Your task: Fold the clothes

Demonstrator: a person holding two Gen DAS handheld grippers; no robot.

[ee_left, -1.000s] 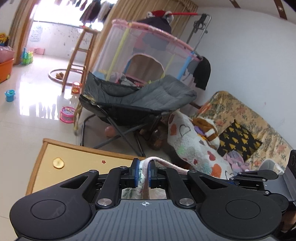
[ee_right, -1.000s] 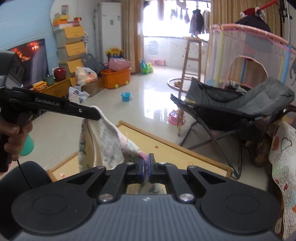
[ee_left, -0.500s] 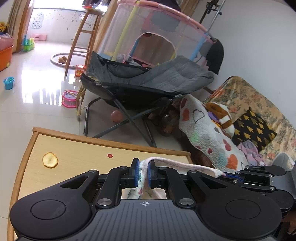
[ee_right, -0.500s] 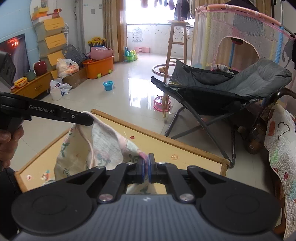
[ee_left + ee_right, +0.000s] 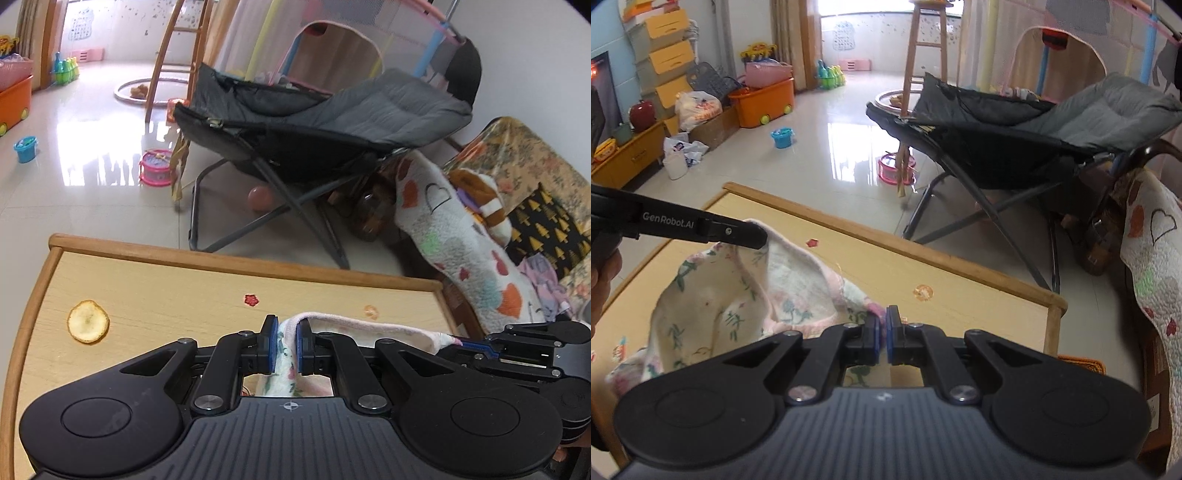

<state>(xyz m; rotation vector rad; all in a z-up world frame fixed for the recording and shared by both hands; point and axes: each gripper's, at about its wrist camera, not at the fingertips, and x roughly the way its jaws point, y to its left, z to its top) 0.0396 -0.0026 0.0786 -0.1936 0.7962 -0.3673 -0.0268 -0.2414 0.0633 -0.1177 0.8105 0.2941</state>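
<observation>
The little flowery cloth [image 5: 738, 295] hangs in the air just above the wooden table [image 5: 960, 273], and its lowest part sags down close to the table top on the near left side. It is white with green leaves and a pink edge. Two claws hold it up by that edge. The left gripper [image 5: 286, 347] is clenched on one part of the edge, and its blue pads [image 5: 272, 343] press the cloth from both sides. In the right wrist view the same left claw comes in from the left as a long black arm with white letters on it, and its tip bites the top of the cloth. The right gripper [image 5: 882, 338] is clenched too, pinching the pink edge of the cloth between its pads. The cloth stretches between the two claws like a small hammock. On the table, past the cloth, sit a round yellow sticker [image 5: 88, 321], a small red flower sticker [image 5: 251, 300] and an orange sticker [image 5: 922, 292]. Behind the table stands a gray folding chair [image 5: 332, 125]. To the right of the table is a white blanket with hearts [image 5: 461, 240]. Far behind the table, on the shiny floor, are a pink toy drum [image 5: 156, 172], a blue toy bucket [image 5: 782, 137] and an orange box on wheels [image 5: 762, 101].
</observation>
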